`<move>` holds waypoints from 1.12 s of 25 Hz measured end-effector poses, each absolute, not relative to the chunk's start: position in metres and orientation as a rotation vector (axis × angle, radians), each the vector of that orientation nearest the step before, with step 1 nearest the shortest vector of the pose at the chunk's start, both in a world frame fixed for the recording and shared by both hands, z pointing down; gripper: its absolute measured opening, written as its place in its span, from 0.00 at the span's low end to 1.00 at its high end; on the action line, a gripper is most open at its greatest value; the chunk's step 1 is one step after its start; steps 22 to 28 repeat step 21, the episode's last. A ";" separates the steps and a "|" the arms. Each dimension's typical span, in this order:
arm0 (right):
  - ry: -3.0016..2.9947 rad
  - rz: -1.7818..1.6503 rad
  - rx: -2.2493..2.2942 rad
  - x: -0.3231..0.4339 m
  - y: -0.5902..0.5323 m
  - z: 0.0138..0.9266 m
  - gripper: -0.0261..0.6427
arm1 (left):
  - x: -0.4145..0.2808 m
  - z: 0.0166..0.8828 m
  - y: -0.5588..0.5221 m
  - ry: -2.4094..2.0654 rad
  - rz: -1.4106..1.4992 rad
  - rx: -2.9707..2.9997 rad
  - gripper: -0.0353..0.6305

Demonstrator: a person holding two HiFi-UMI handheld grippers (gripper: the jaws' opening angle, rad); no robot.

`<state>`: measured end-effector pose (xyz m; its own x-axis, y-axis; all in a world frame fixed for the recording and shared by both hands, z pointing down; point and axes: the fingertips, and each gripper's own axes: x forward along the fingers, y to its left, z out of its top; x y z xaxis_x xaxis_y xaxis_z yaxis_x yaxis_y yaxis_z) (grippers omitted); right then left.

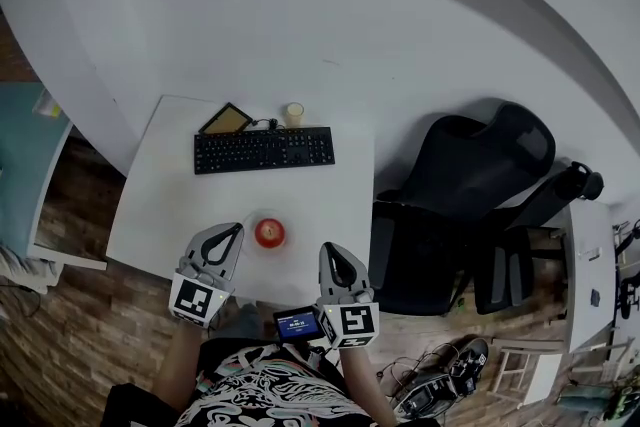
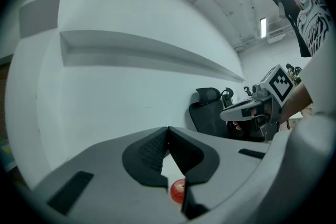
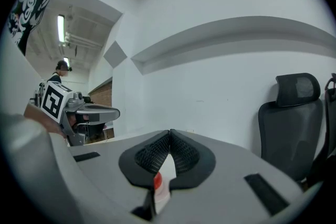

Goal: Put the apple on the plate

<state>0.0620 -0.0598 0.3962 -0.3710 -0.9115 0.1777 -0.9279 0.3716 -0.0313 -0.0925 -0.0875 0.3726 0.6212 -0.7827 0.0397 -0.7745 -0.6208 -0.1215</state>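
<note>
White table (image 1: 150,215) against the wall carries keyboard (image 1: 264,149) and apple (image 1: 269,233), whatever's under it too pale to tell, left gripper (image 1: 234,231) and right gripper (image 1: 331,250) jaws pressed together, empty.

Bare table (image 1: 160,205) beside apple (image 1: 269,233); keyboard (image 1: 264,150) beyond, chair (image 1: 450,205) rightward.

apple (image 1: 269,233): red, round, resting in the middle of the plate
plate (image 1: 249,224): pale, round, flat near the white desk's (image 1: 160,200) front edge
</note>
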 end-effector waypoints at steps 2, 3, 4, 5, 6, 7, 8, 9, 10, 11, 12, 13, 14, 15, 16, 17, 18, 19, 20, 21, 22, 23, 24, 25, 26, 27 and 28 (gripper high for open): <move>-2.493 0.192 1.679 0.062 -0.062 0.397 0.08 | -0.092 0.374 -0.089 1.319 -0.142 -2.743 0.08; -2.494 0.191 1.677 0.062 -0.063 0.398 0.08 | -0.092 0.374 -0.089 1.318 -0.142 -2.743 0.08; -2.493 0.191 1.677 0.062 -0.064 0.398 0.08 | -0.092 0.374 -0.089 1.317 -0.144 -2.745 0.08; -2.491 0.192 1.677 0.062 -0.064 0.398 0.08 | -0.093 0.375 -0.089 1.317 -0.154 -2.748 0.08; -2.490 0.192 1.678 0.062 -0.064 0.398 0.08 | -0.093 0.376 -0.088 1.319 -0.171 -2.753 0.08; -2.490 0.192 1.678 0.061 -0.064 0.398 0.08 | -0.094 0.377 -0.088 1.320 -0.181 -2.756 0.08; -2.490 0.192 1.677 0.061 -0.065 0.397 0.08 | -0.094 0.376 -0.089 1.321 -0.170 -2.753 0.08; -2.490 0.192 1.677 0.061 -0.065 0.397 0.08 | -0.094 0.374 -0.089 1.319 -0.151 -2.748 0.08; -2.490 0.192 1.675 0.061 -0.065 0.397 0.08 | -0.094 0.373 -0.090 1.318 -0.141 -2.744 0.08; -2.490 0.193 1.673 0.060 -0.065 0.398 0.08 | -0.095 0.373 -0.090 1.316 -0.142 -2.742 0.08; -2.491 0.194 1.671 0.059 -0.065 0.398 0.08 | -0.095 0.374 -0.090 1.315 -0.157 -2.744 0.08; -2.492 0.195 1.669 0.058 -0.065 0.398 0.08 | -0.096 0.376 -0.089 1.315 -0.188 -2.751 0.08; -2.492 0.197 1.667 0.058 -0.065 0.399 0.08 | -0.097 0.379 -0.088 1.316 -0.225 -2.762 0.08; -2.491 0.198 1.665 0.057 -0.064 0.399 0.08 | -0.098 0.382 -0.087 1.317 -0.245 -2.770 0.08; -2.490 0.199 1.662 0.057 -0.064 0.400 0.08 | -0.098 0.382 -0.087 1.319 -0.239 -2.771 0.08; -2.489 0.199 1.661 0.057 -0.065 0.400 0.08 | -0.098 0.381 -0.088 1.317 -0.213 -2.763 0.08; -2.489 0.198 1.661 0.057 -0.066 0.401 0.08 | -0.098 0.378 -0.090 1.312 -0.179 -2.750 0.08; -2.489 0.198 1.662 0.057 -0.067 0.401 0.08 | -0.098 0.376 -0.092 1.308 -0.145 -2.737 0.08; -2.489 0.198 1.663 0.057 -0.069 0.401 0.08 | -0.098 0.374 -0.094 1.305 -0.113 -2.723 0.08; -2.488 0.197 1.664 0.057 -0.070 0.402 0.08 | -0.098 0.372 -0.096 1.301 -0.081 -2.710 0.08; -2.488 0.197 1.664 0.057 -0.070 0.402 0.08 | -0.098 0.372 -0.096 1.301 -0.081 -2.710 0.08; -2.488 0.197 1.664 0.057 -0.070 0.402 0.08 | -0.098 0.372 -0.096 1.301 -0.081 -2.710 0.08; -2.488 0.197 1.664 0.057 -0.070 0.402 0.08 | -0.098 0.372 -0.096 1.301 -0.081 -2.710 0.08; -2.488 0.197 1.664 0.057 -0.070 0.402 0.08 | -0.098 0.372 -0.096 1.301 -0.081 -2.710 0.08; -2.488 0.197 1.664 0.057 -0.070 0.402 0.08 | -0.098 0.372 -0.096 1.301 -0.081 -2.710 0.08; -2.488 0.197 1.664 0.057 -0.070 0.402 0.08 | -0.098 0.372 -0.096 1.301 -0.081 -2.710 0.08; -2.488 0.197 1.664 0.057 -0.070 0.402 0.08 | -0.098 0.372 -0.096 1.301 -0.081 -2.710 0.08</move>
